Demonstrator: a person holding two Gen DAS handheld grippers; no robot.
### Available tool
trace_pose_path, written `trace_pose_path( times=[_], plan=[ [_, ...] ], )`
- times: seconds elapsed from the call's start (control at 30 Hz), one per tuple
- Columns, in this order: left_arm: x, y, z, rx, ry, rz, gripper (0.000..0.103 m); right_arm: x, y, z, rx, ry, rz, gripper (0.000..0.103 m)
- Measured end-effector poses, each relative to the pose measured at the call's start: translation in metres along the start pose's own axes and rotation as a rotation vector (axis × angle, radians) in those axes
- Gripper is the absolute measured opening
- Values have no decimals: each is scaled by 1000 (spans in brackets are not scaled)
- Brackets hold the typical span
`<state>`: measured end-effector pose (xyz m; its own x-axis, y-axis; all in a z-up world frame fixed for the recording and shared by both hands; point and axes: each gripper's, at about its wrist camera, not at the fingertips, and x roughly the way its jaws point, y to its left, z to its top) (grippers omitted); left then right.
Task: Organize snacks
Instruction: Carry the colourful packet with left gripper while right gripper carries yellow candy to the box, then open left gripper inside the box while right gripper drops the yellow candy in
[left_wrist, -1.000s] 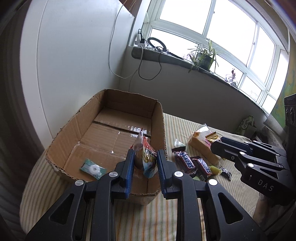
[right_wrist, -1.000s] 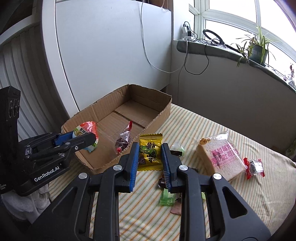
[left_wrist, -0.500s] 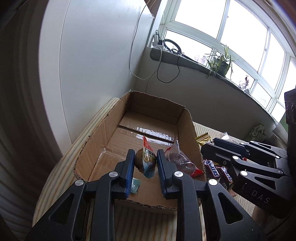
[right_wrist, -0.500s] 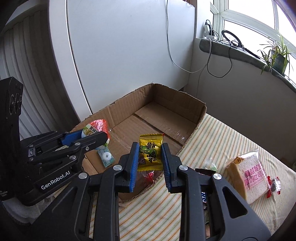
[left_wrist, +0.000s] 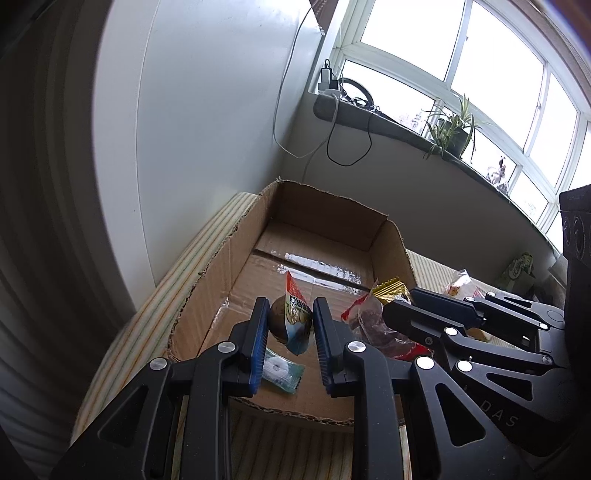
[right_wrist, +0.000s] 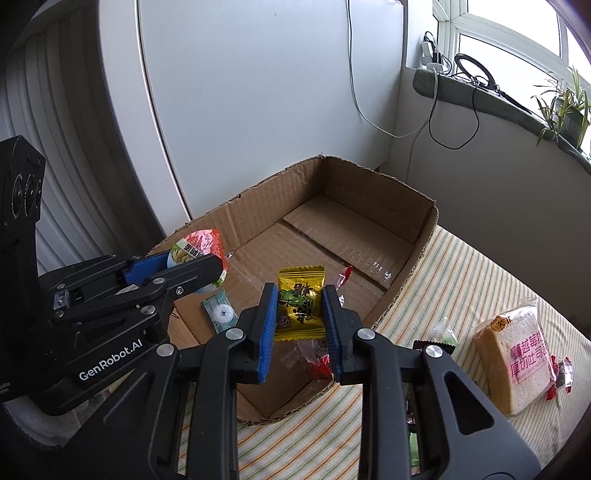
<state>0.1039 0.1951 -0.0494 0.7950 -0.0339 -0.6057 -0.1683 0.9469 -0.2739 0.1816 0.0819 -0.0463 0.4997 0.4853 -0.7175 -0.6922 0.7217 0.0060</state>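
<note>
Two snack packets are held over an open cardboard box (right_wrist: 369, 236) at centre frame, on a striped cloth (right_wrist: 461, 266). The left gripper (left_wrist: 290, 332) is clamped on a red-topped pouch (left_wrist: 293, 317), seen at lower centre of the left wrist view; the right gripper (right_wrist: 299, 314) is closed on a yellow sachet (right_wrist: 300, 302), at the middle of the right wrist view. A small teal-wrapped sweet (right_wrist: 220, 313) and a clear red-edged packet (right_wrist: 314, 354) are already lying on the box floor near its front wall. Outside the box, at lower right of the right wrist view, a wrapped bread slice (right_wrist: 511, 354) and a small red sweet (right_wrist: 559, 373) are left on the cloth, with other wrappers partly hidden behind the tool.

The step in hand is judged to be the drop-off of both packets. For the next move, each gripper would need to be lowered a little and its jaws released so that the packets fall inside the walls; after that, the items on the cloth remain to be collected.
</note>
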Motion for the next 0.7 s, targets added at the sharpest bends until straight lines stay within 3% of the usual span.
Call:
trace_pose_path(
  times=[0.27, 0.4, 0.5, 0.63, 0.7],
  plan=[
    [1, 0, 2, 1, 3, 10, 23, -4, 3, 0, -17, -9, -6, 26],
    [-1, 1, 3, -6, 2, 17, 25, -8, 4, -1, -19, -24, -14, 53],
    [-3, 1, 4, -6, -2, 23, 29, -12, 4, 0, -23, -30, -16, 54],
    [-7, 2, 5, -8, -8, 32, 29, -20, 4, -2, -26, -44, -33, 69],
    [-11, 2, 5, -7, -15, 36, 29, -25, 3, -4, -25, -49, -35, 69]
  ],
)
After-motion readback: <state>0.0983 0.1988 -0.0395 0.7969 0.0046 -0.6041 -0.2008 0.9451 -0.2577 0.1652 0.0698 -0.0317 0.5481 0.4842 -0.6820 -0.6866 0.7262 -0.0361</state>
